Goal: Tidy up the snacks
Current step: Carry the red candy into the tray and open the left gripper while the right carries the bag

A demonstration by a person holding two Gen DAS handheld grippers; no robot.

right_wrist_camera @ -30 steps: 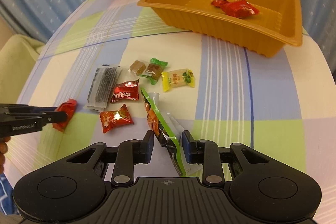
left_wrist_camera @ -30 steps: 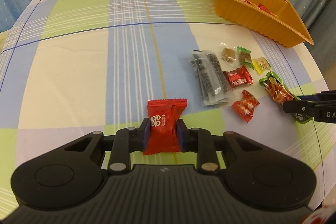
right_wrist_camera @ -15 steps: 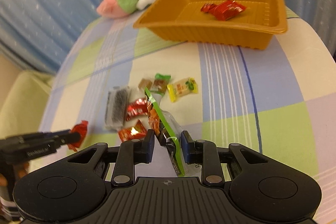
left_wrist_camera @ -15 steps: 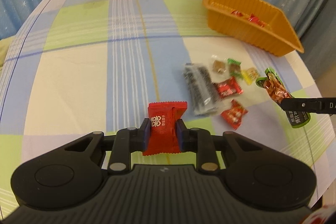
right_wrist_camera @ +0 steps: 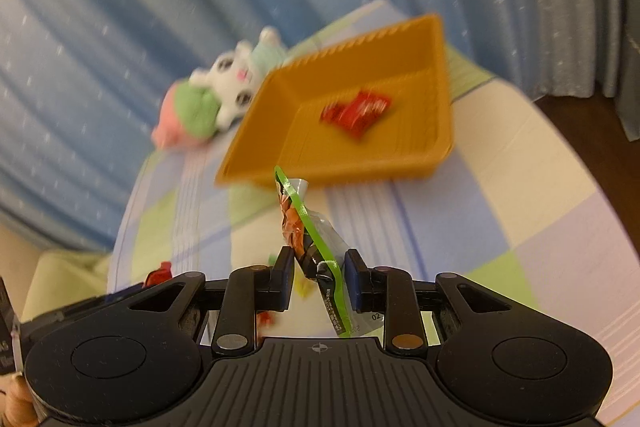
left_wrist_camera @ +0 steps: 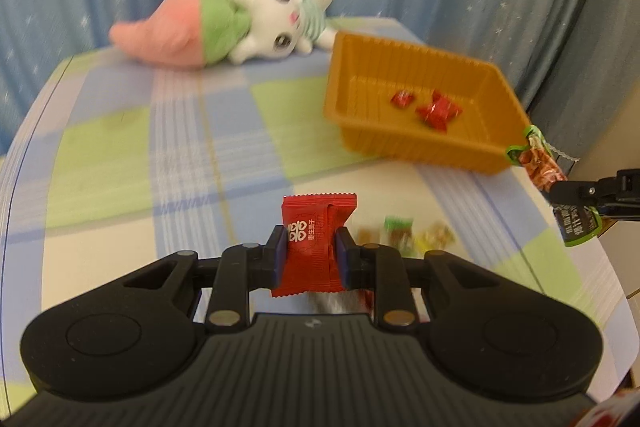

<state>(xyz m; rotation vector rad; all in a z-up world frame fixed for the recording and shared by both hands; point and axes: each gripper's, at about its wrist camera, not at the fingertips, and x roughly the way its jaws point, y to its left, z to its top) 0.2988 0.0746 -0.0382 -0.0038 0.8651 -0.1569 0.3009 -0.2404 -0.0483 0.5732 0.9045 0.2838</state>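
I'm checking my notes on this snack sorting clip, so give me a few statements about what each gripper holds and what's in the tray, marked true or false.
1. The left gripper holds a red candy packet. True.
2. The orange tray has nothing in it. False: red wrapped candies lie inside.
3. The right gripper is clamped on a green-edged snack pouch. True.
4. The plush toy sits inside the tray. False: it lies on the checked cloth beside it.
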